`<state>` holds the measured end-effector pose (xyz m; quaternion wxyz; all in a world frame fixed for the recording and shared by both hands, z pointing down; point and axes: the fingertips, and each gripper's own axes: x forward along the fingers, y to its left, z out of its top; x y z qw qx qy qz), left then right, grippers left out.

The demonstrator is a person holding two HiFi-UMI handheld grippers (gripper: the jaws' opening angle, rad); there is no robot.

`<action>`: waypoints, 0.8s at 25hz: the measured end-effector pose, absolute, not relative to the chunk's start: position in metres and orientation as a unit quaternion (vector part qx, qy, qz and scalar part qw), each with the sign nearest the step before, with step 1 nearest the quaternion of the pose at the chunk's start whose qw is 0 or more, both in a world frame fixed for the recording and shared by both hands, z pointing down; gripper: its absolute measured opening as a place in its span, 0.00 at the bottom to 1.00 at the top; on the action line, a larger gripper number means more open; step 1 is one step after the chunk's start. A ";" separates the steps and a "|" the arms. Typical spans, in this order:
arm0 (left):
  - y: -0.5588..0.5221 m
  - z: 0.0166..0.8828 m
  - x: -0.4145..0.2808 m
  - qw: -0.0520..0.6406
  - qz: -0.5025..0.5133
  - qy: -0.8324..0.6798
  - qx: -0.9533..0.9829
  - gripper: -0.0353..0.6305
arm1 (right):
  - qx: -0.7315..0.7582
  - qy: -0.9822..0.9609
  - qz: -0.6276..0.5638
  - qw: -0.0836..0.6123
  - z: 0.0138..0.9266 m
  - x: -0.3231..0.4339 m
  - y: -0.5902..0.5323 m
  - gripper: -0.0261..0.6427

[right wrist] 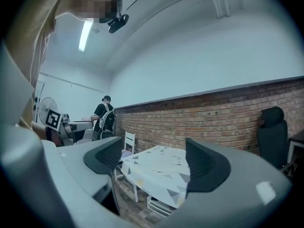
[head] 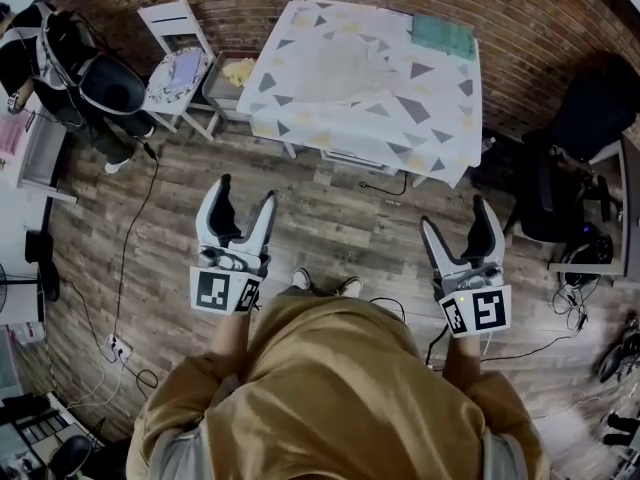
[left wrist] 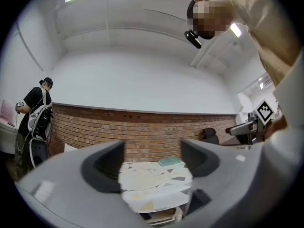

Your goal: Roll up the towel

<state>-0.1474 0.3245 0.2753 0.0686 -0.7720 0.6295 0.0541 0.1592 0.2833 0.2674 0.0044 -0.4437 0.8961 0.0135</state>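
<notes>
Approach is the step in hand: the person stands well back from the counter [head: 440, 138], where the pale towel [head: 335, 68] lies spread flat. The left claw [head: 246, 190] and right claw [head: 453, 213] both stand apart and empty, aimed at the counter. Next, I judge, step closer and lower both claws to one towel edge.

Your head camera looks steeply down from above your shoulders onto the floor [head: 330, 218], the table [head: 400, 118] well ahead. Both gripper views look roughly level between their jaws, sharing that distant table and the brick wall [left wrist: 142, 132] behind it.
</notes>
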 end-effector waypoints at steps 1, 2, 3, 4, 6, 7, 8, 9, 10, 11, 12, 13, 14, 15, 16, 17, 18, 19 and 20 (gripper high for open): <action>0.323 0.279 -0.151 0.063 0.048 0.637 -0.766 0.77 | -0.443 0.897 0.004 0.012 0.268 0.165 0.281 0.67; 0.321 0.282 -0.154 0.056 0.042 0.643 -0.763 0.82 | -0.443 0.897 -0.004 0.018 0.268 0.170 0.278 0.72; 0.320 0.286 -0.156 0.050 0.035 0.646 -0.761 0.88 | -0.443 0.896 -0.008 0.020 0.269 0.175 0.275 0.77; 0.320 0.289 -0.157 0.044 0.028 0.647 -0.761 0.91 | -0.442 0.897 -0.010 0.017 0.271 0.178 0.273 0.80; 0.320 0.295 -0.157 0.035 0.015 0.646 -0.762 0.95 | -0.435 0.900 -0.016 0.000 0.277 0.179 0.270 0.82; 0.321 0.298 -0.156 0.031 0.010 0.645 -0.763 0.96 | -0.430 0.903 -0.020 -0.009 0.282 0.178 0.268 0.82; 0.320 0.300 -0.155 0.029 0.007 0.644 -0.764 0.96 | -0.424 0.905 -0.023 -0.018 0.287 0.174 0.266 0.82; 0.319 0.302 -0.155 0.028 0.003 0.644 -0.765 0.96 | -0.419 0.907 -0.025 -0.025 0.292 0.170 0.262 0.82; 0.318 0.304 -0.155 0.028 0.000 0.644 -0.765 0.96 | -0.414 0.910 -0.027 -0.029 0.297 0.164 0.259 0.82; 0.316 0.307 -0.157 0.026 -0.002 0.645 -0.764 0.96 | -0.408 0.912 -0.031 -0.032 0.302 0.157 0.256 0.82; 0.314 0.311 -0.159 0.023 -0.003 0.646 -0.763 0.96 | -0.401 0.914 -0.036 -0.036 0.308 0.150 0.253 0.82; 0.310 0.316 -0.161 0.019 -0.003 0.647 -0.762 0.96 | -0.395 0.917 -0.042 -0.040 0.313 0.142 0.250 0.82; 0.305 0.321 -0.163 0.014 -0.002 0.648 -0.761 0.96 | -0.388 0.919 -0.046 -0.045 0.319 0.135 0.245 0.82; 0.297 0.327 -0.165 0.007 -0.001 0.648 -0.761 0.96 | -0.381 0.922 -0.051 -0.050 0.324 0.127 0.240 0.82; 0.288 0.333 -0.167 0.001 0.001 0.647 -0.762 0.96 | -0.375 0.924 -0.057 -0.055 0.329 0.120 0.234 0.82; 0.276 0.339 -0.168 -0.005 0.003 0.644 -0.765 0.96 | -0.371 0.925 -0.062 -0.060 0.334 0.114 0.225 0.82; 0.262 0.344 -0.168 -0.008 0.005 0.640 -0.768 0.96 | -0.368 0.925 -0.066 -0.065 0.337 0.108 0.215 0.82; 0.246 0.348 -0.169 -0.010 0.006 0.634 -0.773 0.96 | -0.368 0.924 -0.068 -0.071 0.341 0.102 0.204 0.82; 0.229 0.351 -0.169 -0.009 0.006 0.627 -0.779 0.96 | -0.370 0.923 -0.068 -0.077 0.343 0.098 0.192 0.82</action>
